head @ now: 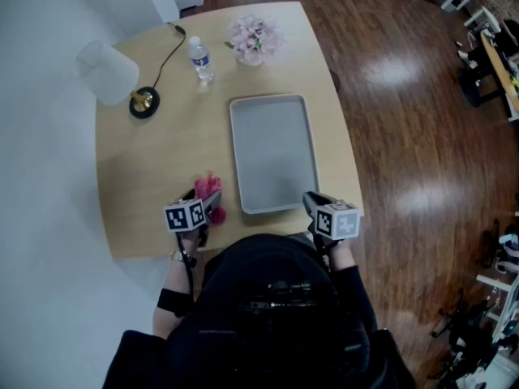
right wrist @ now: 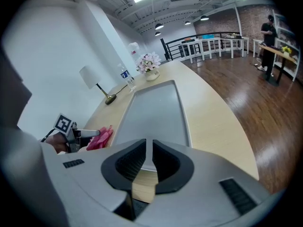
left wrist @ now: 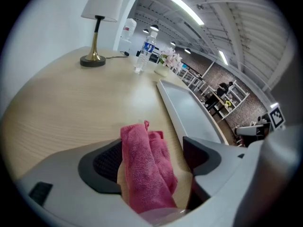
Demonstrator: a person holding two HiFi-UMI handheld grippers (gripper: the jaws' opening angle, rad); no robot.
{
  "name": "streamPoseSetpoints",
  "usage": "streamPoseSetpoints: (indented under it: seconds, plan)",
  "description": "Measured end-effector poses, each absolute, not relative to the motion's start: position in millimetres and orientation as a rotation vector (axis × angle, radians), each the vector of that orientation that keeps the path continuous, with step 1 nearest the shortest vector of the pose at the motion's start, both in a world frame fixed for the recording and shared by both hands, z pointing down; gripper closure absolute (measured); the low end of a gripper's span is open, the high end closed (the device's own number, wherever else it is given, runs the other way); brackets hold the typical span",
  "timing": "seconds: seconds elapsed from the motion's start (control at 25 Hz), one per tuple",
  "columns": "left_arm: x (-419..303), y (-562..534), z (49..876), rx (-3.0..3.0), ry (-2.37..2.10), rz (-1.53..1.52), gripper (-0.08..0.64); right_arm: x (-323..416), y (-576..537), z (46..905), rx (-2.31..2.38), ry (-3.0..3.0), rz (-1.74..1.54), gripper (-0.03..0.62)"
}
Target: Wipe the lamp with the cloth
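Observation:
The lamp (head: 109,73), white shade on a brass stem and black base, stands at the table's far left corner; it also shows in the left gripper view (left wrist: 98,27) and, small, in the right gripper view (right wrist: 97,84). A pink cloth (head: 209,188) lies crumpled on the table near the front edge. My left gripper (head: 208,203) is over it, jaws open wide, with the cloth (left wrist: 147,167) between them; the right pad stands clear of it. My right gripper (head: 313,204) hovers at the tray's near right corner, jaws shut (right wrist: 150,161) on nothing.
A grey tray (head: 272,152) lies empty in the table's middle, right of the cloth. A water bottle (head: 201,59) and a vase of pink flowers (head: 253,39) stand at the far side. The lamp's black cord (head: 170,51) trails off the far edge. Wooden floor lies to the right.

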State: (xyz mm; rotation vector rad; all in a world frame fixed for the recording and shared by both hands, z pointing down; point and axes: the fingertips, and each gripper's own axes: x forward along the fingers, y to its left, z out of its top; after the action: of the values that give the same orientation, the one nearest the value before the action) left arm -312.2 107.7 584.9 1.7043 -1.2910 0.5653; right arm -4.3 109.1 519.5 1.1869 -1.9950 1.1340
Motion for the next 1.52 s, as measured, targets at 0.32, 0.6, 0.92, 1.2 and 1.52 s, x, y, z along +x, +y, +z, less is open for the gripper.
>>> streamPoseSetpoints:
  seconds: [0.32,0.6,0.92,1.2,1.52]
  plan:
    - [-271.7,101.8,489.3,1.935,-1.215,0.583,0.414,-11.4,97.8,509.4,1.136,-2.033,1.081,0.551]
    - [-179.0,101.8,455.8,2.139,-1.009,0.589,0.555,-34.2,97.6,494.6,1.021,-2.062,0.973,0.551]
    - [-151.0,125.2,494.0,2.141,-0.863,0.768,0.555,-37.1,114.1,505.0,0.907,-2.051,0.974,0.588]
    - [-149.9,126.4,493.2,2.139,-0.870,0.774,0.555,-33.9,115.2,503.6,0.899,-2.075,0.975,0.589]
    - [-149.0,129.6,498.2,2.126,-0.861,0.813,0.555,-37.3,114.6,499.2,0.839,-2.109,0.940,0.592]
